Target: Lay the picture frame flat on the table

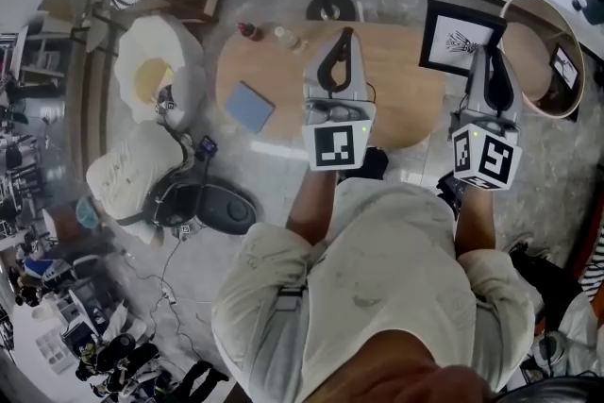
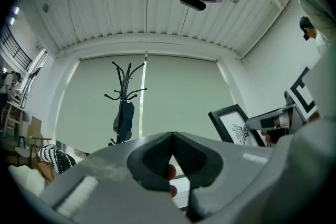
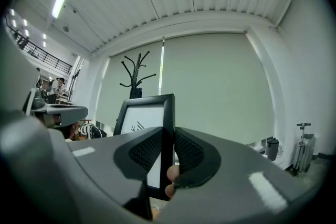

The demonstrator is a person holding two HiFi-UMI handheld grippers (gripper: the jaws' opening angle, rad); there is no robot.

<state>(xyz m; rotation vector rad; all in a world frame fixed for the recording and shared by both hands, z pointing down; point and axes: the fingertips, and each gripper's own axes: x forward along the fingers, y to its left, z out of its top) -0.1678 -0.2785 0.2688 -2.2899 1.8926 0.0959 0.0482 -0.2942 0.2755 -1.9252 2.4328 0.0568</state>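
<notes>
Currently the oval wooden worktop [image 1: 406,99] is mostly bare. A blue pad [image 1: 250,107] lies on its left part, well apart from the work.

The picture frame [image 3: 144,118] is upright near the worktop's right end. It has a black border around a white sheet with a line drawing. We cannot tell whether its lower edge touches the wood.

The right claw [image 3: 168,152] is clamped on the frame's right vertical border, one pad on each face. The left claw [image 2: 172,152] is closed with nothing between its jaws, and sits beside the frame without touching it.

We judge the frame light and stiff but probably glazed, hence fragile. The smooth border may slip or swing in a one-edge pinch. The grip belongs on the border, never on the pane. We would set the bottom edge down first, then tip the frame over gently.
</notes>
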